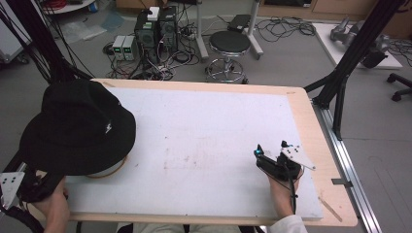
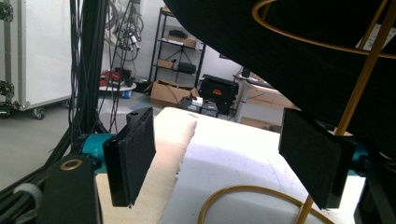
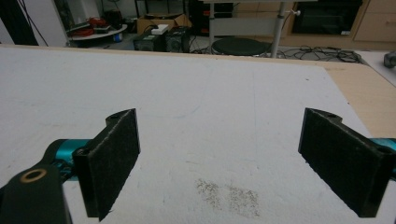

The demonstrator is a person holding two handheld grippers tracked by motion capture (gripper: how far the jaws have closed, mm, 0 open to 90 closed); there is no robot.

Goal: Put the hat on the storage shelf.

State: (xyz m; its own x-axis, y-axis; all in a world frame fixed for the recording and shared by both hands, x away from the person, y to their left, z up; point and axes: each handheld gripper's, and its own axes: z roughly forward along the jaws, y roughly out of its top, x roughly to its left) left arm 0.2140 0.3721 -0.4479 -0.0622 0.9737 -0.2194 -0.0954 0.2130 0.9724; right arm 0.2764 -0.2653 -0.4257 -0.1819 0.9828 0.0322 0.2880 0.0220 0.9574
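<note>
My left claw, jaws spread with nothing between them, sits under the black hat perched on its gold wire stand at the table's left edge, ready to take the brim. My right claw rests apart and empty on the white mat, out of the way.

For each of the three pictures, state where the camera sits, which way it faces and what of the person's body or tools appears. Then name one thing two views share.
High view: above the person's side, looking forward and down on the table; both hands, the right hand-held gripper and a black hat show.
Left gripper view: rides the left hand-held gripper, jaws apart, looking under the hat's brim past a gold wire stand.
Right gripper view: rides the right hand-held gripper, jaws apart, facing across the white mat.
Shared: the stool shows in the high and right gripper views.
</note>
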